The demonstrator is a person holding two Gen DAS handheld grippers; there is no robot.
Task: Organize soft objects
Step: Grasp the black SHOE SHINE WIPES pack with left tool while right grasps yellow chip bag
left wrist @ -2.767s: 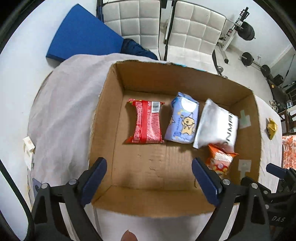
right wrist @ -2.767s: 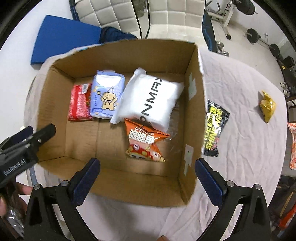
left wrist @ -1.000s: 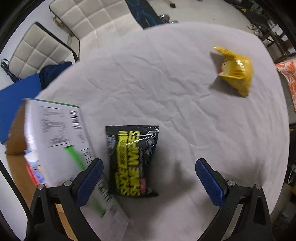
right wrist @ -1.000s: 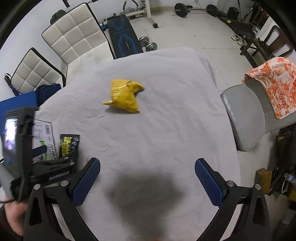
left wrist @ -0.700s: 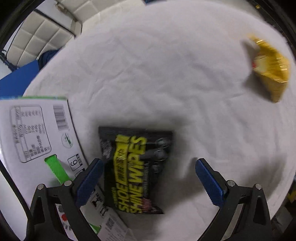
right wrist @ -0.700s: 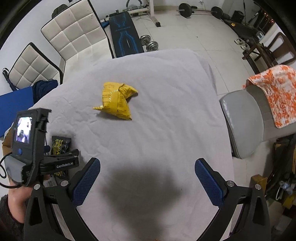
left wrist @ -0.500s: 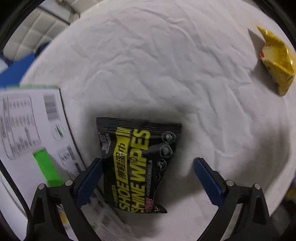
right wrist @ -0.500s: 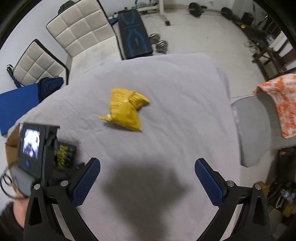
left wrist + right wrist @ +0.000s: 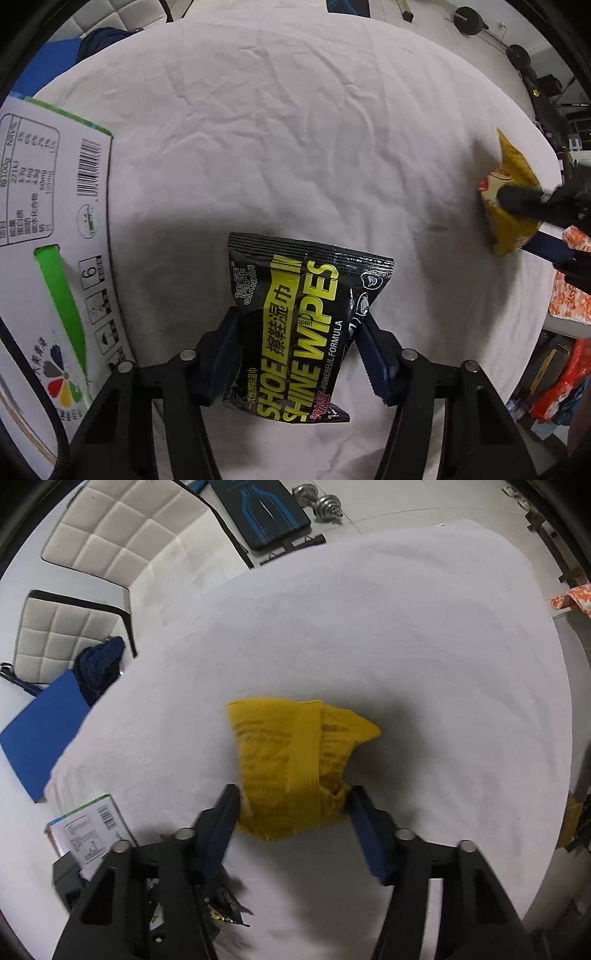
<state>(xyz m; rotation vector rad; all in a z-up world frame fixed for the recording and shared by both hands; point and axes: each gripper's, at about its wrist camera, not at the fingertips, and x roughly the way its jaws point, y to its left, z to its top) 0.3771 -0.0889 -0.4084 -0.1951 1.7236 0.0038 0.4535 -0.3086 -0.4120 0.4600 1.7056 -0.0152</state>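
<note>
A black and yellow shoe-wipes pack [image 9: 299, 325] lies on the white tablecloth [image 9: 295, 129]. My left gripper [image 9: 301, 350] is shut on its sides. A yellow snack bag [image 9: 295, 757] lies further right on the cloth. My right gripper [image 9: 291, 812] is shut on its near end. In the left wrist view the yellow bag [image 9: 511, 206] shows at the far right with the right gripper's fingers [image 9: 524, 197] around it. The printed white side of the cardboard box [image 9: 44, 240] stands at the left.
The box corner [image 9: 88, 827] also shows low left in the right wrist view. Two white padded chairs [image 9: 122, 542] and a blue mat [image 9: 40, 731] stand beyond the table's far edge. Weights [image 9: 325, 504] lie on the floor.
Both grippers came away from the box to the table. The left one lowered over the wipes pack and closed on it. The right one moved to the yellow bag and closed on it.
</note>
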